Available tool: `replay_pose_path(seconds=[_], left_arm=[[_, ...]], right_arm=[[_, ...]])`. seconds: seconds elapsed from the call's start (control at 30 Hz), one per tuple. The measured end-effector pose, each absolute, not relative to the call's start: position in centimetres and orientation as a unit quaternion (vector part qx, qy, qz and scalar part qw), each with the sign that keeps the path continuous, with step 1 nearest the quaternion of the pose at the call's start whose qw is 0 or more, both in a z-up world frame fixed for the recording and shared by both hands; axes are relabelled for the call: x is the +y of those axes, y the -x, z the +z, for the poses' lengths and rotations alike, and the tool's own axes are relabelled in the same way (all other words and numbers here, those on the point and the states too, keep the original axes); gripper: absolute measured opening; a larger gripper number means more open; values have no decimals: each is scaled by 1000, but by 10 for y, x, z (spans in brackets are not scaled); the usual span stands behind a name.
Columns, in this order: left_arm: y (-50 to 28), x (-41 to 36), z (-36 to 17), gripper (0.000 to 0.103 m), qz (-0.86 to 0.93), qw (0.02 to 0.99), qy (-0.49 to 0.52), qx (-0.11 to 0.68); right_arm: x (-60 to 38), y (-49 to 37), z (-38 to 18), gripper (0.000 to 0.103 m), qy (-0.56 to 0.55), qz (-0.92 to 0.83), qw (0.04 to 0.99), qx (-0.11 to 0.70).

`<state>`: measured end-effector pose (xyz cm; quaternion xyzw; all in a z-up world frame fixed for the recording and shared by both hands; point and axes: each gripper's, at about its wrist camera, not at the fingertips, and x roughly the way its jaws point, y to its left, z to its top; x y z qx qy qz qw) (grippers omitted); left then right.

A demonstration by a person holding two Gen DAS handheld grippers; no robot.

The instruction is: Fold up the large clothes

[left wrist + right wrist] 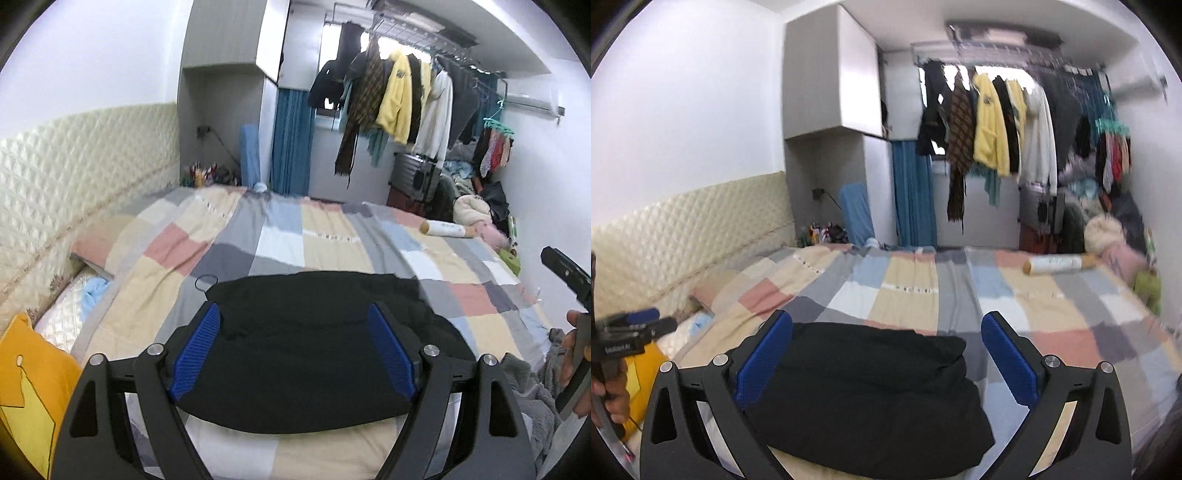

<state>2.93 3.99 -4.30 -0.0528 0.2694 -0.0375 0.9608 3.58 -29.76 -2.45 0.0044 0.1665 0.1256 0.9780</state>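
2 grippers hovering over the folded black garment (306,354) lying flat on the bed (332,240); left gripper (295,354) and right gripper (886,363) jaws spread, holding nothing, pointing slightly downward.

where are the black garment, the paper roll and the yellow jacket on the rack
black garment (864,391), right wrist view, middle of the folded pile.
paper roll (1057,264), right wrist view, middle of its white body.
yellow jacket (397,99), left wrist view, chest of the hanging jacket.
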Motion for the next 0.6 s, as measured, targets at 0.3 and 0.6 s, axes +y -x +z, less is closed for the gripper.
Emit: replay_pose_path(seconds=[0.3, 0.6], left_arm=[[18, 31, 5, 85, -34, 973, 54, 221], [51, 20, -5, 86, -30, 972, 53, 227]], right_arm=[[-274, 29, 12, 103, 12, 163, 979, 124], [-261, 63, 1, 103, -10, 186, 976, 110]])
